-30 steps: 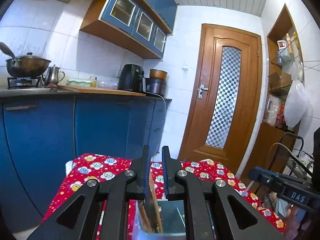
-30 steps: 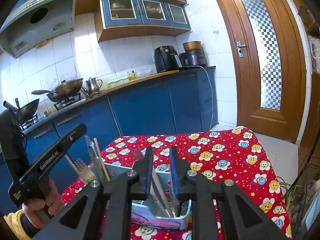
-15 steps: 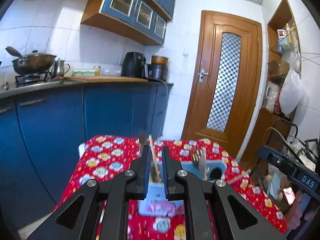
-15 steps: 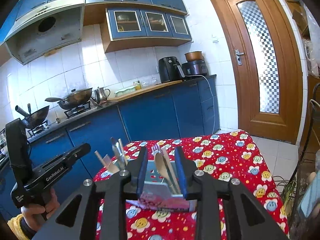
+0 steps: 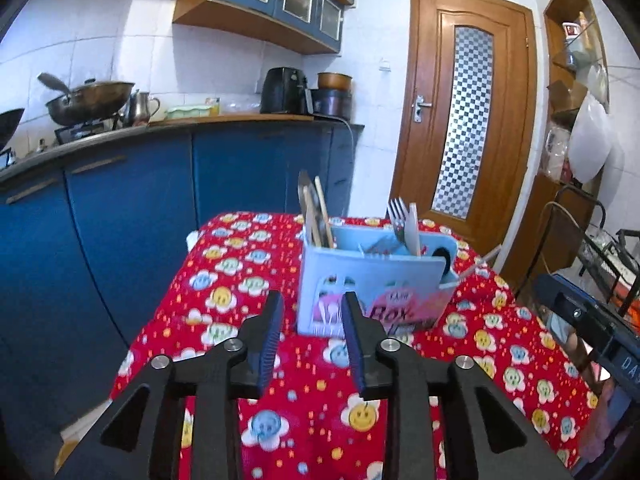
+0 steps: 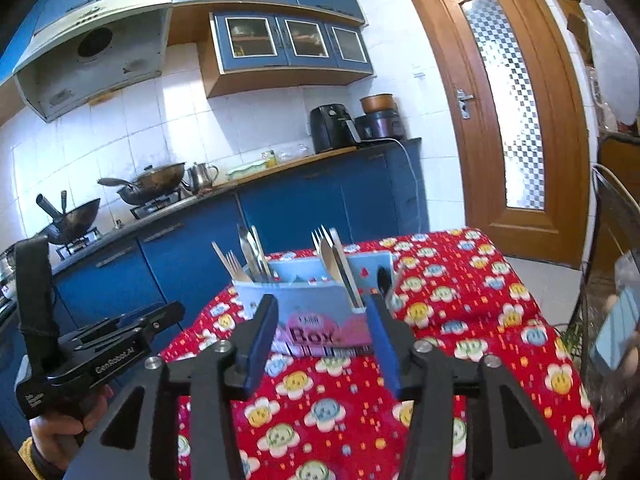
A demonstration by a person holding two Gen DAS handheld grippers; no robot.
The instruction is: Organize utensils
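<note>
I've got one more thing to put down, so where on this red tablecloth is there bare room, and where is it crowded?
Bare tablecloth lies between both open, empty grippers and the blue utensil box, and to the right of the box toward the door. It is crowded inside the box, where forks and knives stand upright.

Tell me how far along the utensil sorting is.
Nearly done, it seems. Forks, knives and sticks stand upright in the blue utensil box on the red tablecloth. The left gripper and right gripper have just been opening, nothing between them. No loose utensils show.
</note>
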